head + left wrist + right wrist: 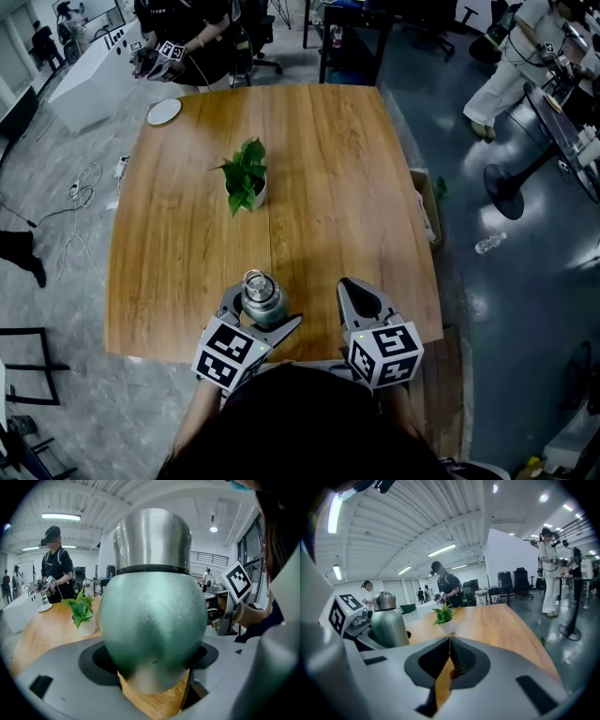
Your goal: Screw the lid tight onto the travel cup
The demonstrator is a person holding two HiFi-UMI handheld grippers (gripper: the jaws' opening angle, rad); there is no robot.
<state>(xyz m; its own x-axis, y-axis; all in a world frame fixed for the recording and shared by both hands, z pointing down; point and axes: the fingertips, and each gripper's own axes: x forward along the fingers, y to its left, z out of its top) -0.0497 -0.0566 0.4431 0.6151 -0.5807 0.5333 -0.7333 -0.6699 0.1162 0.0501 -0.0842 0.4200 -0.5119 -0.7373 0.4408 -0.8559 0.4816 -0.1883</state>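
Bright, even ceiling strip lights (pixel 61 516); soft shadows; gripper views fisheye, dark corners; near cup (pixel 152 620) blurred.

Open lab-office — wooden table (pixel 328 169), swivel chairs (pixel 522 579), strip lights (pixel 440 551).

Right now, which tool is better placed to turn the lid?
Right. The left tool is clamped on the travel cup, bracing it. The right tool sits shut and empty beside it, free to reach the steel lid.

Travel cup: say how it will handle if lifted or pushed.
The cup looks like stiff metal, so it should not give under the left gripper clamped around it. Its rounded, smooth body may slip or spin in the jaws. Tall and narrow with a steel lid, it could tip if pushed high.
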